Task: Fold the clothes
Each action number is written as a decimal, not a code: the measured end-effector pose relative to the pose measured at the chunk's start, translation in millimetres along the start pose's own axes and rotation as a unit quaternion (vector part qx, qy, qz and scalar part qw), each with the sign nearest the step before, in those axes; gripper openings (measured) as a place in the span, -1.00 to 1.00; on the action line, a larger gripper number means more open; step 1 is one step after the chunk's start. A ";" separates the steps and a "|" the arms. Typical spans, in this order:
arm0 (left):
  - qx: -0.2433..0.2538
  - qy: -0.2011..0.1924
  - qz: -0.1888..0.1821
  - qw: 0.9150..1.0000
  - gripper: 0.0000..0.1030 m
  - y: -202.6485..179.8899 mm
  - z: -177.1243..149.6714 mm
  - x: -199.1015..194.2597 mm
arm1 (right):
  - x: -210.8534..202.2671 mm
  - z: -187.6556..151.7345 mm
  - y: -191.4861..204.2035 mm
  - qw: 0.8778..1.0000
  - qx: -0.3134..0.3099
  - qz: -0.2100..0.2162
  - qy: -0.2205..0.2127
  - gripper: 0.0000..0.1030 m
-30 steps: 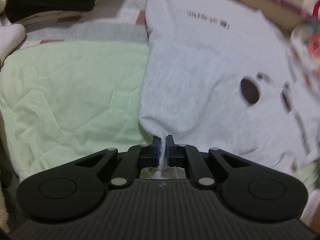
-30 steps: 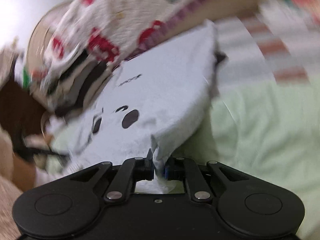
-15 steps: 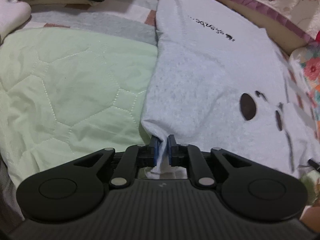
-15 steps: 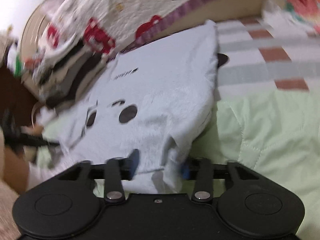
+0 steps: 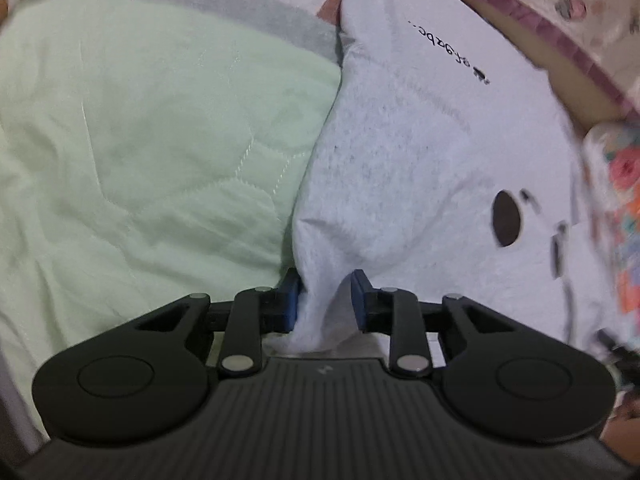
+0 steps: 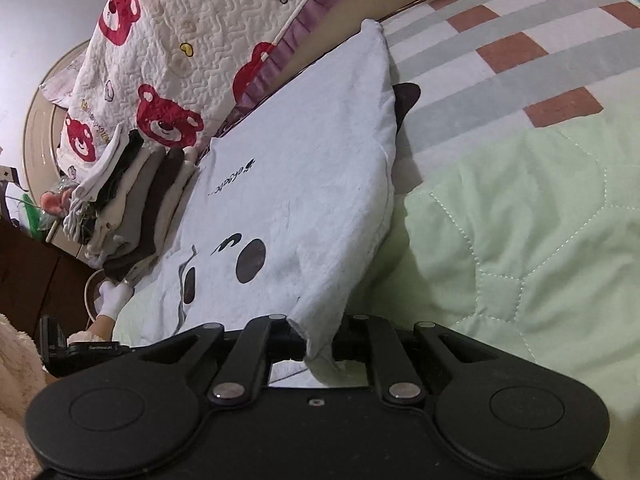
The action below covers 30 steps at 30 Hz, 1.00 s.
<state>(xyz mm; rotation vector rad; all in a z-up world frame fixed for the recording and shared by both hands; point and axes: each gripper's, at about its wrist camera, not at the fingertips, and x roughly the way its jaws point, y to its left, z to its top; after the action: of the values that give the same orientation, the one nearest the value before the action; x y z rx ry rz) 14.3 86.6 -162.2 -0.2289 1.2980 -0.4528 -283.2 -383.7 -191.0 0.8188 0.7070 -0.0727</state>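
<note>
Right tool (image 6: 320, 340) closing on shirt (image 6: 304, 184), folded stack (image 6: 136, 208) beside.

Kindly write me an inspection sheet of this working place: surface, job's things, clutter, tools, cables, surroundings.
Surface: pale green quilted blanket over a checked sheet.
Job's things: white garment with dark print, spread flat, its near edge lifted.
Clutter: stack of folded clothes beside the garment; bear-print quilt behind.
Tools: left tool jaws closing, garment edge between them; right tool jaws closing on a garment corner.
Cables: one pale cord loop, its purpose unclear.
Surroundings: dark wooden furniture at the bedside.
</note>
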 end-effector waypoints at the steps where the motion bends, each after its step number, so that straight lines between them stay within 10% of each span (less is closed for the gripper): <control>1: -0.001 -0.002 0.006 1.000 -0.76 1.2 -0.2 0.0 | 2.3 1.2 1.8 1.000 0.000 -0.007 0.002 -0.76; 14: 0.098 -0.139 -0.021 0.985 -0.91 -48.8 5.6 -56.3 | -5.8 46.6 35.8 0.996 -0.073 0.036 -0.046 -0.77; 20: 0.135 -0.153 0.005 0.979 -0.91 -80.3 52.9 -55.6 | 10.6 85.4 52.3 0.992 -0.100 0.049 -0.059 -0.77; 26: 0.245 -0.172 0.110 0.948 -0.91 -134.8 108.5 -40.7 | 30.4 152.4 66.4 0.986 -0.138 0.041 -0.079 -0.77; 30: 0.243 -0.158 0.099 0.952 -0.91 -164.7 159.1 -12.9 | 65.0 203.7 59.4 0.987 -0.141 0.021 -0.067 -0.77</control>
<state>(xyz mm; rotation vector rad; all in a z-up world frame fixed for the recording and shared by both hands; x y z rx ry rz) 132.7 -68.3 -41.4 0.2340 0.8521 -0.5252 -102.1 -470.0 -96.2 0.5507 0.5576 0.0108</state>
